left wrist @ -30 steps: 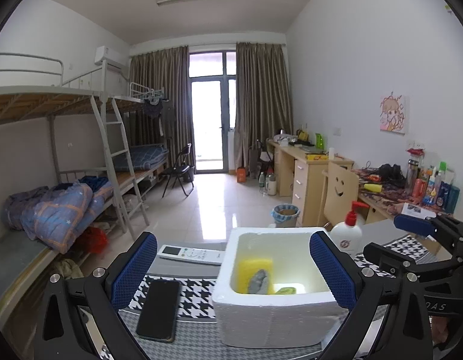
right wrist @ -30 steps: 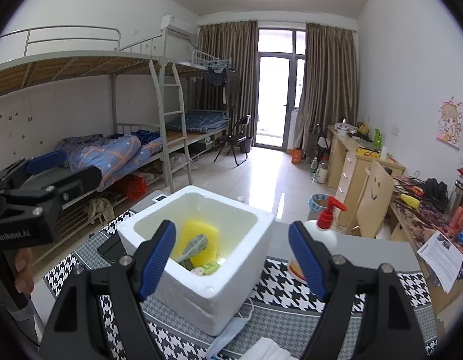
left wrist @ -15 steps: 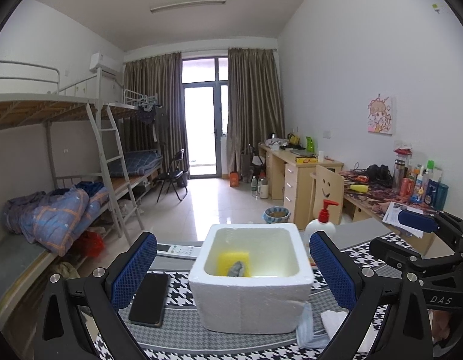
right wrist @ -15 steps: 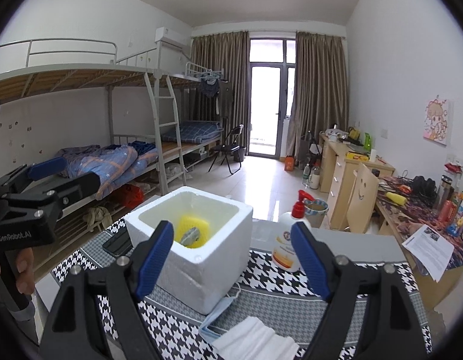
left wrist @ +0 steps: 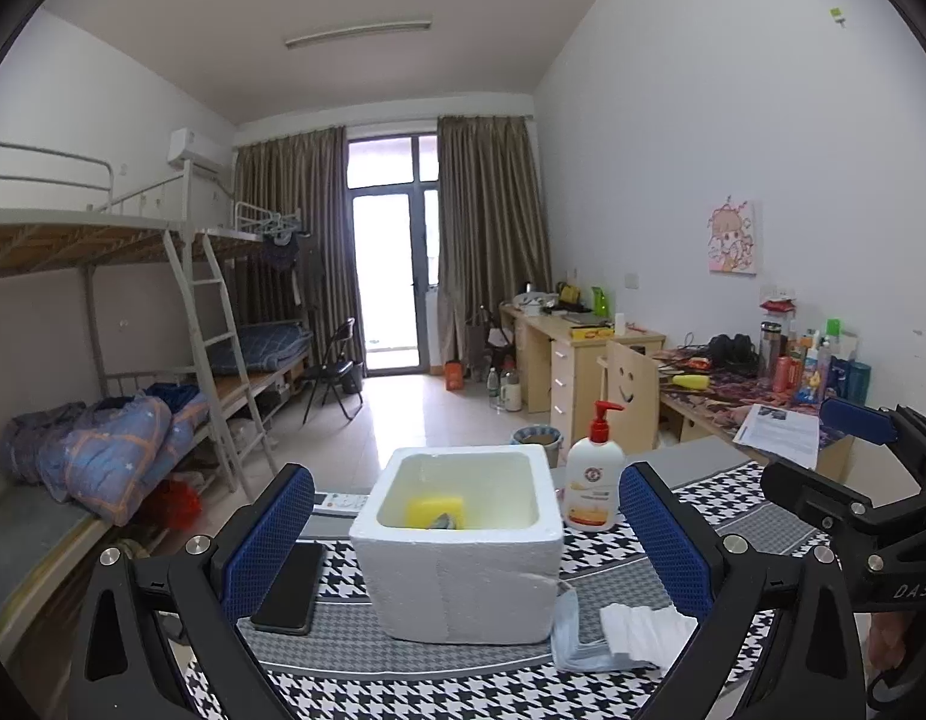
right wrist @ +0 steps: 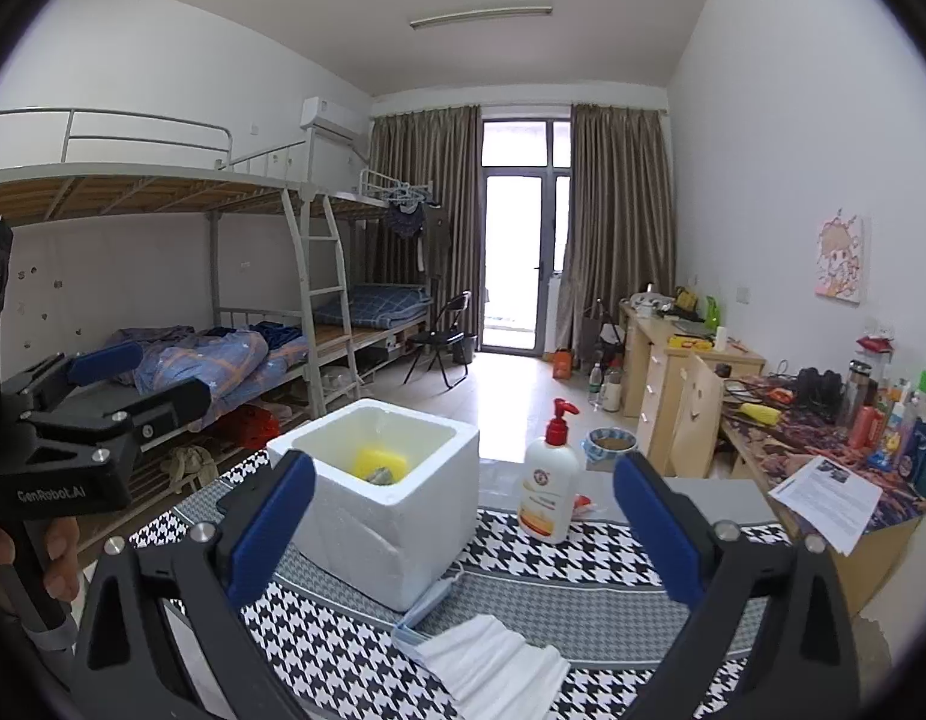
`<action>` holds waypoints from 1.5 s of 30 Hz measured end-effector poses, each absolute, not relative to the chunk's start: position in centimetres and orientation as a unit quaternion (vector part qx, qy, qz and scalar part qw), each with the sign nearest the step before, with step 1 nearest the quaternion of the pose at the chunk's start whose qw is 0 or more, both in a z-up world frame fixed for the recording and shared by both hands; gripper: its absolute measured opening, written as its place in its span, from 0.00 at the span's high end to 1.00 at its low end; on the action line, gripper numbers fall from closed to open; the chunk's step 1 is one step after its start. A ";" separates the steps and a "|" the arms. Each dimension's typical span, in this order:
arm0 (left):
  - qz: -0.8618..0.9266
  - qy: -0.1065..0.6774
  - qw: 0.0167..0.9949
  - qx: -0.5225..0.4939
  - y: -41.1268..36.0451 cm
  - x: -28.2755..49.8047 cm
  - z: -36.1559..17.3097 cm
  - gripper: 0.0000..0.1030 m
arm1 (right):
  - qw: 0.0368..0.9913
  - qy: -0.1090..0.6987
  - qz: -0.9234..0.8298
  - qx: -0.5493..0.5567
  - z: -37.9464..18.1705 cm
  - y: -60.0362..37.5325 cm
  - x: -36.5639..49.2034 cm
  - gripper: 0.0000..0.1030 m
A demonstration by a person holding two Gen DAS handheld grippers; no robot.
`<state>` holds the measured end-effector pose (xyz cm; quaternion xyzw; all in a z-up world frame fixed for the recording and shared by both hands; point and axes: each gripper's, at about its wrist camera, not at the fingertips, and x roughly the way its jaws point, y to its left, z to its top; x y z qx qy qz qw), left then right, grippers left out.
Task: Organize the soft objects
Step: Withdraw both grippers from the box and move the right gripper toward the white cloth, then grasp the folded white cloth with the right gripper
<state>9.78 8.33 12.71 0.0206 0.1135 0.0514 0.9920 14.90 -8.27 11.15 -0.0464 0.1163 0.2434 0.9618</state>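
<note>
A white foam box (left wrist: 463, 546) (right wrist: 378, 498) stands on the houndstooth cloth. A yellow sponge (left wrist: 435, 510) (right wrist: 378, 461) and a grey soft item (left wrist: 443, 521) lie inside it. A blue face mask (left wrist: 568, 636) (right wrist: 423, 603) and a folded white cloth (left wrist: 643, 630) (right wrist: 493, 666) lie on the cloth by the box's right front. My left gripper (left wrist: 463, 546) is open and empty, held back from the box. My right gripper (right wrist: 463, 531) is open and empty, behind the white cloth.
A lotion pump bottle (left wrist: 595, 480) (right wrist: 550, 486) stands right of the box. A black phone (left wrist: 288, 585) and a white remote (left wrist: 339, 503) lie left of it. A desk with bottles and papers (right wrist: 829, 495) is at the right, bunk beds (right wrist: 162, 360) at the left.
Both grippers pulled back and up from the box, so it looks smaller and farther. The mask and white cloth came into view. Both stay open.
</note>
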 end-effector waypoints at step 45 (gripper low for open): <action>0.008 0.101 0.995 0.002 5.7 6.9 2.1 0.01 | 0.968 0.160 0.188 -0.049 0.3 -11.1 12.4 0.02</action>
